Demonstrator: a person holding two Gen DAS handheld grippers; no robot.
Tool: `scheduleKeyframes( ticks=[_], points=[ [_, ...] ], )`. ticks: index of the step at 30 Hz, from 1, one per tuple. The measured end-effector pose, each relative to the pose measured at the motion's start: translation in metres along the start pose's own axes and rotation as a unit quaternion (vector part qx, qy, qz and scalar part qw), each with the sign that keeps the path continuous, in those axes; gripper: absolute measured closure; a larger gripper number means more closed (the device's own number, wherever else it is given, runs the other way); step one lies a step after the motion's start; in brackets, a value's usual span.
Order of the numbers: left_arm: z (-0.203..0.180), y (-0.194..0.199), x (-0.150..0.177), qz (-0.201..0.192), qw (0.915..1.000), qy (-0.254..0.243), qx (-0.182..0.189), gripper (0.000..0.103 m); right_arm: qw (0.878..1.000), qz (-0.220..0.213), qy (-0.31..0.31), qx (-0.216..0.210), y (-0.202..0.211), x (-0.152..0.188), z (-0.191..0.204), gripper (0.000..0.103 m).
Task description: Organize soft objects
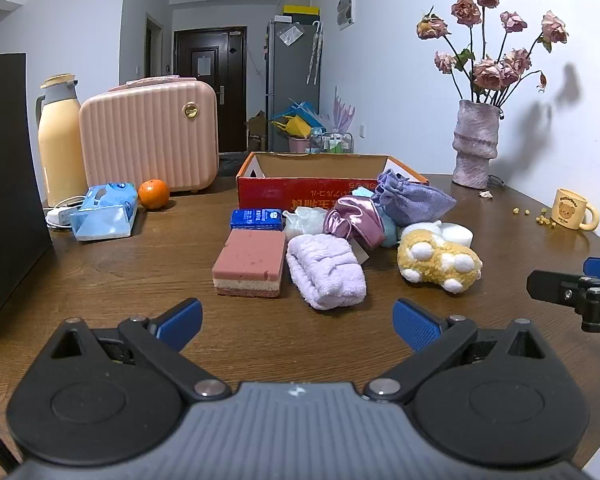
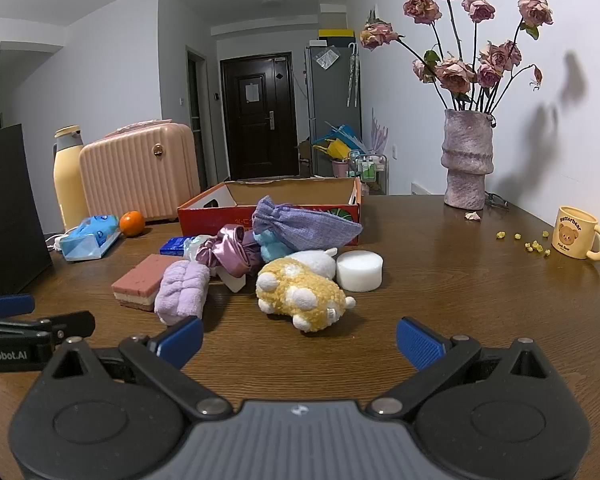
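Observation:
A pile of soft things lies mid-table before an open red cardboard box [image 1: 312, 194] [image 2: 204, 216]. It holds a pink layered sponge [image 1: 249, 267] [image 2: 138, 282], a folded lilac towel [image 1: 326, 272] [image 2: 182, 292], a yellow plush toy [image 1: 440, 264] [image 2: 300, 292], a purple satin scrunchie [image 1: 356, 220] [image 2: 230, 254], a lavender drawstring pouch [image 1: 414, 198] [image 2: 304, 224] and a white foam cylinder [image 2: 359, 270]. My left gripper [image 1: 298, 326] hovers open just short of the sponge and towel. My right gripper [image 2: 300, 340] stands open near the plush toy. Nothing is between either pair of fingers.
A pink case [image 1: 150, 136], a yellow thermos [image 1: 58, 140], an orange [image 1: 153, 194], a blue tissue pack [image 1: 104, 212] and a black bag [image 1: 4, 184] stand at the left. A vase of dried roses [image 2: 466, 160] and a yellow bear mug [image 2: 578, 238] are at the right.

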State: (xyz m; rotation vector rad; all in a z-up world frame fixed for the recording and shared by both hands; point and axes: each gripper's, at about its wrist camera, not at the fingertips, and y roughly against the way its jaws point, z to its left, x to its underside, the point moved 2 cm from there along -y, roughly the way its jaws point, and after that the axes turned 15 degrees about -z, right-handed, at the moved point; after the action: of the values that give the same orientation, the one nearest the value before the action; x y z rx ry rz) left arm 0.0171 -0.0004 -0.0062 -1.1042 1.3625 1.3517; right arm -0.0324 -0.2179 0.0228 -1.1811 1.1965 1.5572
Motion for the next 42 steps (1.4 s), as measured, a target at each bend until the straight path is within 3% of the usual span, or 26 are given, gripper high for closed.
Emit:
scheduleKeyframes(
  ticks=[42],
  points=[
    [-0.0039,0.0065,-0.0032,-0.004,1.0000,-0.001,0.004,0.000,1.000,0.000,0.001,0.001,0.0003,0.0004,0.0006,0.000]
  ],
)
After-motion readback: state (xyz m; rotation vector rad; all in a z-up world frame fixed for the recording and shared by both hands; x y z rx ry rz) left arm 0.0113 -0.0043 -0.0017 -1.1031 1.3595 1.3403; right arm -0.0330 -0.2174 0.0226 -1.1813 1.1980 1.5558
